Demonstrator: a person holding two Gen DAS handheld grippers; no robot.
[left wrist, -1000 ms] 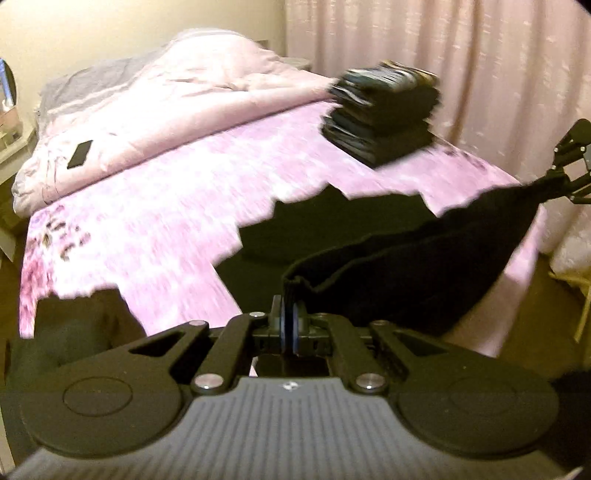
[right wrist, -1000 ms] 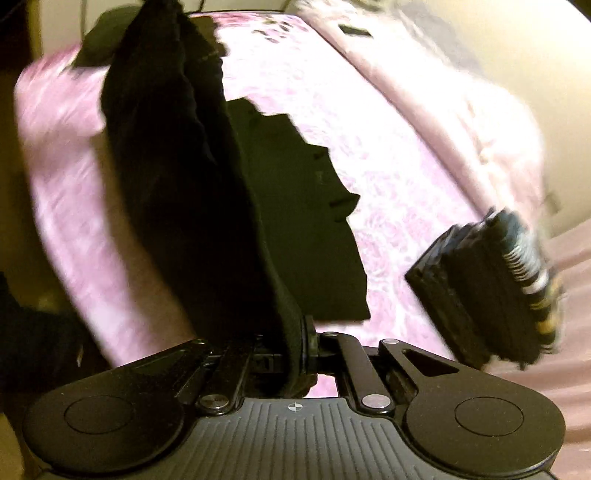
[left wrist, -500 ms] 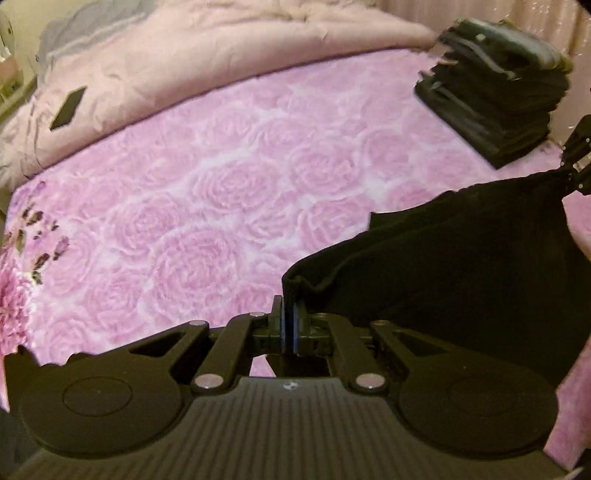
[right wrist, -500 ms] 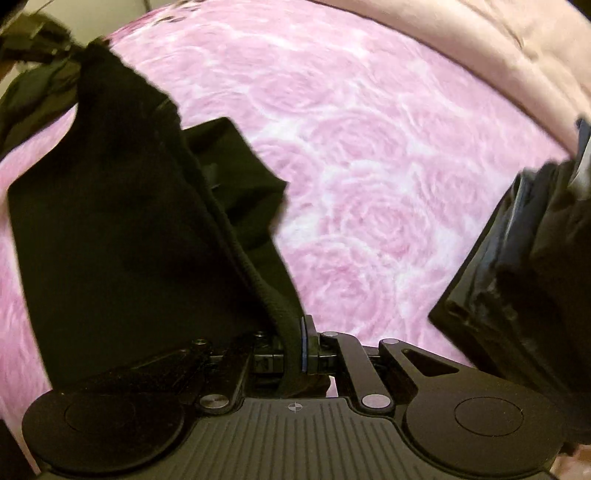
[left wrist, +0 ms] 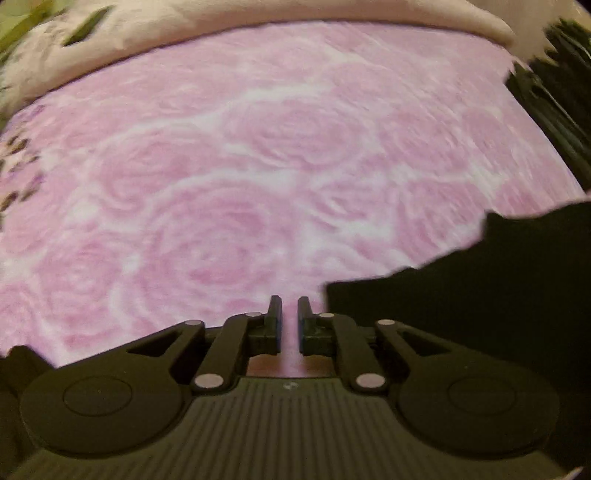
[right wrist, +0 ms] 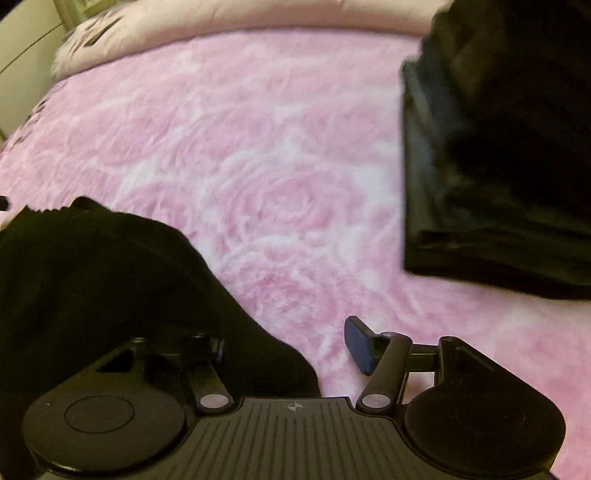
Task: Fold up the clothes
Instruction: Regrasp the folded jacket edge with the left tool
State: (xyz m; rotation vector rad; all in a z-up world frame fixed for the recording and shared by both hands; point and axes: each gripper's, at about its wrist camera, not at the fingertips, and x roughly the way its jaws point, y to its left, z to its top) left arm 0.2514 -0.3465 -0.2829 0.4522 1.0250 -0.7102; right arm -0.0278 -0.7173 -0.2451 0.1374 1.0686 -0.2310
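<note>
A black garment [left wrist: 480, 295] lies on the pink rose-patterned bedspread [left wrist: 258, 166], to the right of my left gripper [left wrist: 287, 314]. My left gripper is slightly open with nothing between its fingers. In the right wrist view the same garment [right wrist: 110, 277] lies at the lower left and covers my left finger. My right gripper [right wrist: 291, 343] is open wide and holds nothing. A stack of folded dark clothes [right wrist: 498, 147] sits at the upper right, and also shows at the right edge of the left wrist view [left wrist: 554, 99].
A pale pink duvet [left wrist: 258, 14] lies bunched across the far side of the bed. A small dark flat object [left wrist: 85, 26] rests on it at the far left. A pale wall or cabinet [right wrist: 26, 55] stands beyond the bed's left edge.
Both grippers let go of the black garment, which now lies on the bed. Both have dropped low toward the bedspread and opened, the right one wide.
</note>
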